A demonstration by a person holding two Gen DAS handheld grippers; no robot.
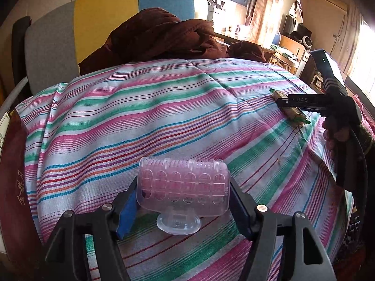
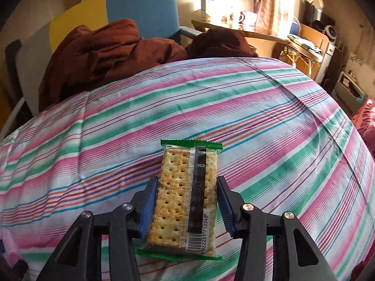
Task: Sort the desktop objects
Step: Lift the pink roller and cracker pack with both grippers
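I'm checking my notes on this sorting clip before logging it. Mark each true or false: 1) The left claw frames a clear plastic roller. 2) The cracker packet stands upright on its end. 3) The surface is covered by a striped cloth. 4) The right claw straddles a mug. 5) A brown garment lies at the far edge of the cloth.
1) True: the left claw brackets the clear plastic roller.
2) False: the cracker packet lies flat.
3) True: a striped cloth.
4) False: the right claw straddles the cracker packet.
5) True: the brown garment lies there.
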